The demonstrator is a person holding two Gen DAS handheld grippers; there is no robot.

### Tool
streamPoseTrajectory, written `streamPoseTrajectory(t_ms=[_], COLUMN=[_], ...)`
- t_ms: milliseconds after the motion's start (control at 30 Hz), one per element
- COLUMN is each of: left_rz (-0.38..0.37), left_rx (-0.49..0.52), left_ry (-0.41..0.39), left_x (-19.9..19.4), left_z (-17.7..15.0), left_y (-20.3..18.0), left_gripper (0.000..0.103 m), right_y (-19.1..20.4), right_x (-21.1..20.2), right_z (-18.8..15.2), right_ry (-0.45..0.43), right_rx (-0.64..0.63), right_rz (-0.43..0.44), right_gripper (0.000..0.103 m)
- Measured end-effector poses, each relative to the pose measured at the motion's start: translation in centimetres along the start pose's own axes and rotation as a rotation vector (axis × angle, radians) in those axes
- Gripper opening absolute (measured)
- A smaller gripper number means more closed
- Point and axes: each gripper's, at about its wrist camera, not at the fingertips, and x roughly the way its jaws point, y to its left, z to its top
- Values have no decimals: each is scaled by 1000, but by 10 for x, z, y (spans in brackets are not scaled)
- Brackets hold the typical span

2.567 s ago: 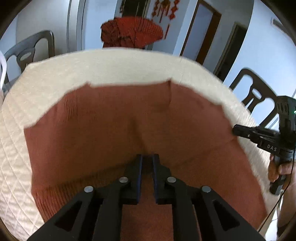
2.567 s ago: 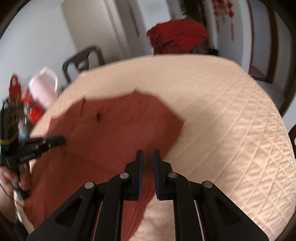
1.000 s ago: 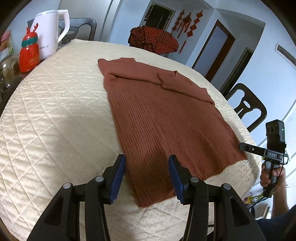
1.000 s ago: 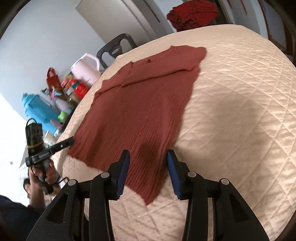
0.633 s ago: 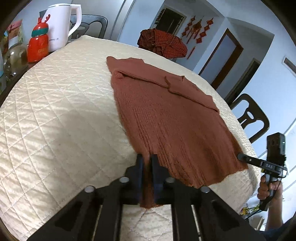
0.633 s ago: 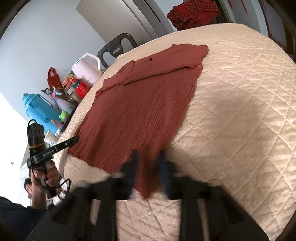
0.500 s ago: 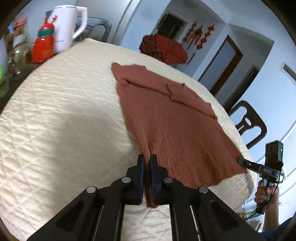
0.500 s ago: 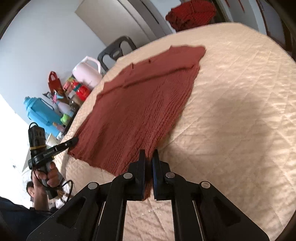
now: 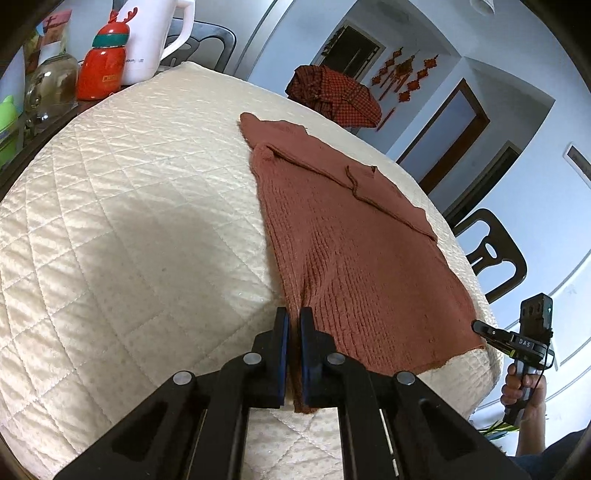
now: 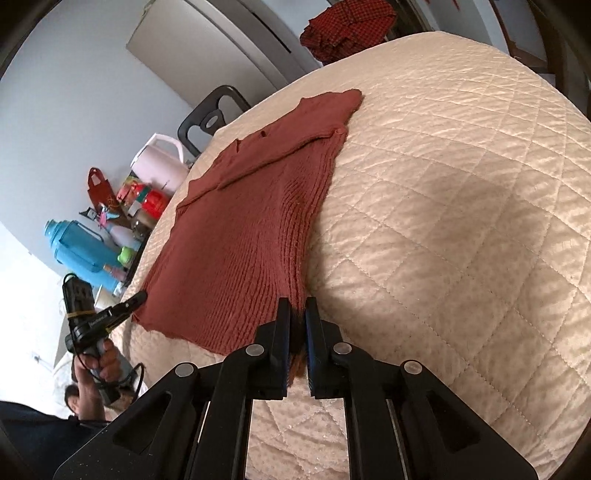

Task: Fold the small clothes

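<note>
A rust-brown knitted sweater (image 9: 351, 240) lies flat on the cream quilted table cover (image 9: 129, 221), sleeves folded across its far end. My left gripper (image 9: 291, 314) is shut on the near left hem corner, and knit shows between its pads. In the right wrist view the same sweater (image 10: 251, 229) bunches into my right gripper (image 10: 294, 304). That gripper pinches the near right hem corner, and its jaws are opening slightly with the knit still pressed between them. Each view shows the other gripper at the far hem corner, the right gripper (image 9: 478, 325) and the left gripper (image 10: 136, 297).
A white kettle (image 9: 147, 33), a red bottle (image 9: 101, 62) and a blue flask (image 10: 81, 251) crowd the table's left edge. A red checked cloth (image 9: 332, 96) lies beyond the far edge. A dark chair (image 9: 491, 258) stands to the right. Bare quilt (image 10: 443, 184) lies either side of the sweater.
Both grippers stood open over the near hem corners and have since shut on them. The knit now gathers into ridges that run toward each gripper.
</note>
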Motion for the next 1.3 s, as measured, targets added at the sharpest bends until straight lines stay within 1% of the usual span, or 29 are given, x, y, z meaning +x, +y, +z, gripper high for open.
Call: streamPoseTrajectory(t_ms=[167, 300, 467, 633, 667, 733, 767, 800, 833, 867, 900, 933, 1033, 1067, 1100, 1133, 1167, 1200, 1233, 1300], left_rz=[-11, -22, -12, -3, -6, 1, 2, 2, 5, 9, 18, 38, 135, 159, 179, 195, 209, 215, 208, 208], left_rx=[17, 24, 34, 37, 33, 25, 23, 25, 31, 40, 53, 77, 179, 199, 217, 232, 240, 244, 242, 240], left_ry=[5, 3, 12, 14, 22, 39, 41, 44, 45, 45, 46, 46, 48, 49, 50, 52, 53, 55, 59, 56], left_x=[1, 1, 3, 0, 1, 3, 3, 3, 3, 2, 3, 4, 9, 10, 11, 12, 12, 12, 11, 8], left_z=[3, 6, 5, 5, 4, 3, 2, 2, 1, 1, 0, 0, -3, -3, -4, -4, -5, -5, -4, -4], left_y=[-3, -4, -5, -6, -5, -5, -5, -6, -9, -12, -16, -20, -38, -41, -44, -46, -48, -48, -48, -47], left_gripper=[7, 7, 7, 8, 8, 9, 11, 15, 17, 23, 27, 28, 28, 28, 28, 27, 23, 15, 11, 10], right_y=[1, 4, 12, 8, 8, 8, 10, 12, 14, 17, 20, 21, 24, 25, 26, 27, 28, 28, 27, 27], right_x=[1, 1, 2, 2, 2, 2, 2, 2, 1, 1, 1, 2, 4, 5, 6, 8, 11, 14, 13, 10], right_z=[1, 3, 1, 2, 3, 3, 3, 2, 2, 0, -1, -1, -1, 0, -1, -1, -2, -3, -3, -3], right_ry=[24, 45, 53, 50, 52, 56, 56, 56, 56, 56, 58, 60, 55, 53, 50, 56, 68, 72, 66, 49], right_rx=[-23, -39, -103, -73, -68, -61, -63, -70, -76, -85, -94, -101, -121, -124, -133, -144, -147, -142, -140, -131], right_rz=[-4, -3, -41, -23, -17, 2, 10, 15, 18, 21, 21, 15, -4, -10, -21, -38, -48, -51, -49, -37], right_gripper=[9, 15, 16, 16, 17, 23, 29, 34, 37, 41, 41, 41, 41, 41, 33, 23, 6, 6, 6, 6])
